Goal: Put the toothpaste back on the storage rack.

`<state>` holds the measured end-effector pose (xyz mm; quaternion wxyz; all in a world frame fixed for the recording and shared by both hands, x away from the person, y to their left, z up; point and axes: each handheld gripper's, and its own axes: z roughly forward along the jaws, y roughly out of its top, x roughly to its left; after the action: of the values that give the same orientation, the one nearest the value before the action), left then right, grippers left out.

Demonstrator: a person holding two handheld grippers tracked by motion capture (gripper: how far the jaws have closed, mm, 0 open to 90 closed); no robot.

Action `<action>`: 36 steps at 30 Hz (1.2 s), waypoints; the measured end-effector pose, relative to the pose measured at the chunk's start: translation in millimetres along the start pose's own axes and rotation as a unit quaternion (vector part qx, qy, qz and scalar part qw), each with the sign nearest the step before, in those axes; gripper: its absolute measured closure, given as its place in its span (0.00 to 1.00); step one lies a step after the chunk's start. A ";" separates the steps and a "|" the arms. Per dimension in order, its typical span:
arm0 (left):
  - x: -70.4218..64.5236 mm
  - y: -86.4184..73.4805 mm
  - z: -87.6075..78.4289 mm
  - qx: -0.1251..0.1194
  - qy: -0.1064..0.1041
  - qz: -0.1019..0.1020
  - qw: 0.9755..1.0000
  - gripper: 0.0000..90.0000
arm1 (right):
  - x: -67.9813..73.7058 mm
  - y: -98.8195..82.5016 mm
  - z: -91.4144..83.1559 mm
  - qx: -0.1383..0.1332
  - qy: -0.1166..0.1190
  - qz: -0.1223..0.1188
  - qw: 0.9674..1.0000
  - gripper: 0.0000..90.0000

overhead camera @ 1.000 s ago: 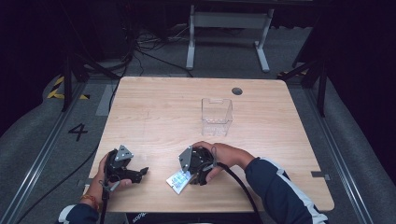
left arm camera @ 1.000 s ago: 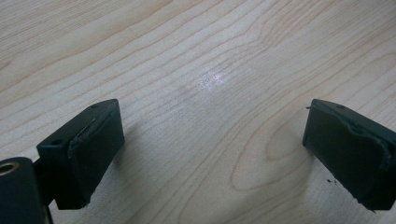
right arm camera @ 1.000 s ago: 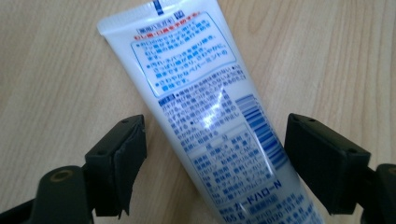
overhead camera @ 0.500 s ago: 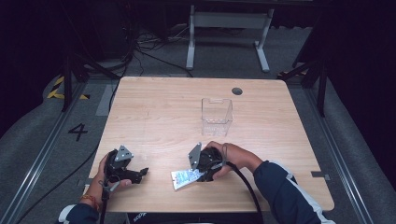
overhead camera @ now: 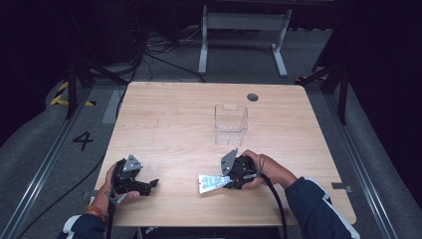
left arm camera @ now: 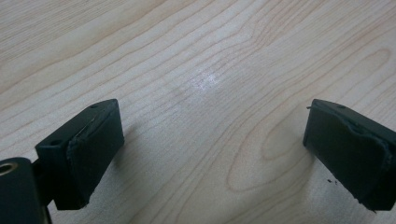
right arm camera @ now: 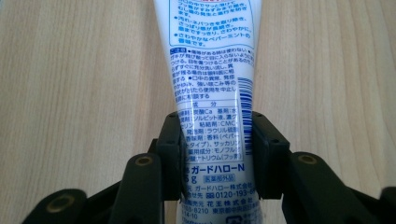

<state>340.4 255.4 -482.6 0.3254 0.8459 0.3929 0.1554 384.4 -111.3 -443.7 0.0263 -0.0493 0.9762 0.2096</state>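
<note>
Worktop (overhead camera: 164, 129): pale wood, wavy grain. Toothpaste tube (right arm camera: 211, 100): white, dense blue print, blue barcode stripes. Hand-held grippers, left (left arm camera: 212, 154) and right (right arm camera: 215, 156): black. Bin (overhead camera: 231, 124) mid-worktop: clear, colourless. Sleeve (overhead camera: 318, 211): navy. Floor (overhead camera: 40, 144): grey, black "4".

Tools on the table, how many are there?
2. The left tool rests near the table's front left edge, open and empty. The right tool sits front center, shut on a tube.
</note>
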 end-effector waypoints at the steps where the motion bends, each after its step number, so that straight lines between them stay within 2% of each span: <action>1: 0.0 0.0 0.0 0.000 0.000 0.000 1.000 0.05 | -0.1 -2.1 -1.2 -0.004 -0.003 0.006 1.000 0.70; 2: -1.0 0.4 -0.1 0.006 -0.005 -0.003 1.000 0.05 | -0.1 -2.1 -1.2 -0.004 -0.003 0.006 1.000 0.70; 3: -1.0 0.8 1.1 0.004 -0.009 0.000 1.000 0.04 | -1.4 -6.7 -5.5 -0.020 -0.004 0.021 1.000 0.71; 5: -1.3 1.1 1.5 0.004 -0.009 0.000 1.000 0.04 | -2.0 -8.8 -9.5 -0.036 -0.012 0.031 0.999 0.71; 7: -1.2 1.2 1.6 0.004 -0.010 0.001 1.000 0.04 | -2.8 -9.8 -12.0 -0.042 -0.011 0.033 0.999 0.71; 8: -1.4 1.2 1.9 0.002 -0.009 0.000 1.000 0.04 | -3.7 -10.9 -17.0 -0.054 -0.019 0.037 0.998 0.71; 10: -1.4 1.1 1.9 0.003 -0.009 0.001 1.000 0.04 | -3.4 -11.3 -19.9 -0.058 -0.029 0.035 0.997 0.71; 12: -1.4 1.1 1.8 0.003 -0.009 0.001 1.000 0.04 | -4.5 -13.0 -23.1 -0.069 -0.025 0.041 0.996 0.71; 15: -1.4 1.1 1.8 0.003 -0.009 0.001 1.000 0.04 | -5.9 -15.0 -29.6 -0.084 -0.036 0.045 0.995 0.71; 18: -1.4 1.1 1.9 0.003 -0.009 0.001 1.000 0.04 | -7.4 -17.1 -36.7 -0.105 -0.048 0.058 0.992 0.71; 20: -1.4 1.1 1.8 0.003 -0.009 0.001 1.000 0.04 | -8.4 -18.4 -42.2 -0.124 -0.065 0.066 0.988 0.72; 23: -1.4 1.1 1.8 0.003 -0.009 0.001 1.000 0.04 | -9.4 -20.3 -49.7 -0.145 -0.076 0.074 0.984 0.72; 30: -1.4 1.1 1.8 0.003 -0.009 0.001 1.000 0.04 | -10.6 -24.5 -63.2 -0.169 -0.094 0.087 0.977 0.72; 36: -1.4 1.1 1.8 0.003 -0.009 0.001 1.000 0.04 | -13.1 -26.4 -73.0 -0.192 -0.116 0.108 0.968 0.72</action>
<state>341.1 253.1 -483.2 0.3264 0.8488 0.3892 0.1469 398.0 -164.2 -387.0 0.1069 0.0772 0.9073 0.3992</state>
